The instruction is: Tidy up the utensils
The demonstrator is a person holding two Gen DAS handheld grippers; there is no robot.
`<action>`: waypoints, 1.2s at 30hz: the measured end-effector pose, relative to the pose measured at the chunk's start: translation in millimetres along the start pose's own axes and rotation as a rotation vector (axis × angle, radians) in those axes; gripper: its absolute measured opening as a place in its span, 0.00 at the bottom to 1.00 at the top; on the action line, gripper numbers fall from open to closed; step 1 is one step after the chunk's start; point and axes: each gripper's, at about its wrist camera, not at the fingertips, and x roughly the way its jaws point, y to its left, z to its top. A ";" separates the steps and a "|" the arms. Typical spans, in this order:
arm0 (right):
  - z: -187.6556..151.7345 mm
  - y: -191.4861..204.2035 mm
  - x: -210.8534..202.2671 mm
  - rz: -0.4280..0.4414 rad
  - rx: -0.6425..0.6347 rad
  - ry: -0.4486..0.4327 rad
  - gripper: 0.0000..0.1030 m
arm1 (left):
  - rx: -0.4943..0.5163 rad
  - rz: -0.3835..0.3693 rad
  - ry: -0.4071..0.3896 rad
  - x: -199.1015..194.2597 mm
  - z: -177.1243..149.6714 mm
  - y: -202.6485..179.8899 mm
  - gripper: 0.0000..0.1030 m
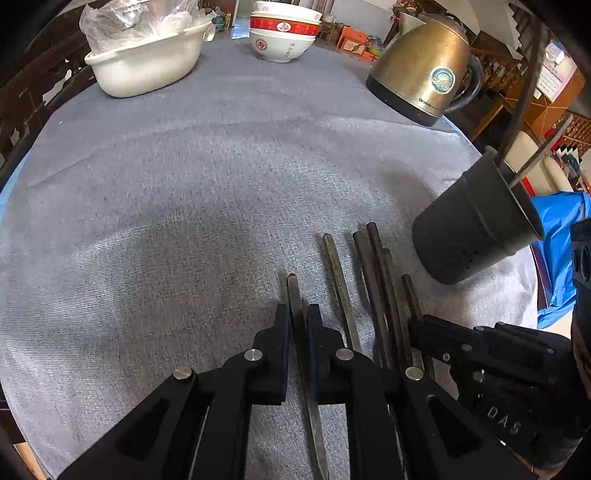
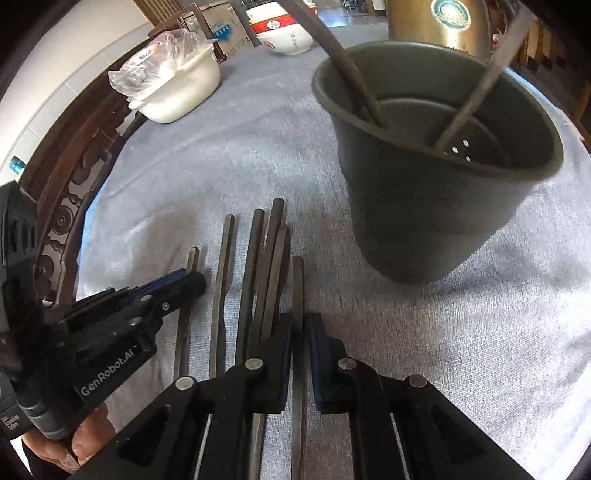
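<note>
Several dark chopsticks (image 1: 373,280) lie side by side on the grey cloth; they also show in the right wrist view (image 2: 258,258). My left gripper (image 1: 298,314) is shut on the leftmost chopstick (image 1: 293,291). My right gripper (image 2: 298,325) is shut on the rightmost chopstick (image 2: 297,280). A dark holder cup (image 2: 424,192) stands just right of the chopsticks with two chopsticks (image 2: 347,70) standing in it; it also shows in the left wrist view (image 1: 469,229). The right gripper shows in the left wrist view (image 1: 424,328), the left gripper in the right wrist view (image 2: 184,284).
A brass kettle (image 1: 424,70) stands at the back right. Stacked red-and-white bowls (image 1: 282,31) stand at the back. A white basin (image 1: 144,62) with a plastic bag is at the back left. A blue sheet (image 1: 561,251) hangs beyond the table's right edge.
</note>
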 end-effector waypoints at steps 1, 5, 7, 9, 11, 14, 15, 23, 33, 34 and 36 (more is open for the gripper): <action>0.2 1.2 0.5 -0.001 -0.007 -0.003 0.09 | -0.001 0.002 0.000 0.5 0.6 -0.8 0.08; -2.6 -4.7 -1.9 0.028 -0.002 -0.024 0.06 | -0.012 0.018 -0.006 -0.7 -0.4 -0.1 0.08; -4.6 -6.4 -6.5 0.053 -0.001 -0.045 0.06 | -0.033 0.022 -0.015 -3.4 -1.2 1.1 0.08; -5.0 -4.9 -12.1 0.078 -0.006 -0.070 0.06 | -0.037 0.024 -0.034 -10.4 -2.8 0.3 0.07; -5.7 -3.3 -20.6 0.086 -0.019 -0.100 0.06 | -0.041 0.034 -0.058 -19.3 -3.7 -0.8 0.07; -7.3 -0.5 -33.8 0.111 -0.032 -0.141 0.06 | -0.053 0.043 -0.096 -36.2 -3.2 -2.3 0.06; -7.7 -0.4 -38.6 0.123 -0.032 -0.156 0.06 | -0.054 0.043 -0.113 -43.7 -3.2 -3.1 0.06; -12.0 3.5 -85.4 0.194 -0.049 -0.296 0.06 | -0.023 0.035 -0.236 -97.8 -2.8 -17.5 0.06; -26.4 15.4 -147.9 0.223 -0.123 -0.483 0.06 | 0.043 0.012 -0.351 -150.0 -5.6 -48.6 0.06; -27.7 17.2 -152.6 0.221 -0.130 -0.499 0.06 | 0.049 0.011 -0.361 -154.2 -5.1 -51.6 0.06; -29.0 20.2 -160.1 0.213 -0.142 -0.526 0.06 | 0.060 0.006 -0.379 -163.6 -5.6 -56.3 0.06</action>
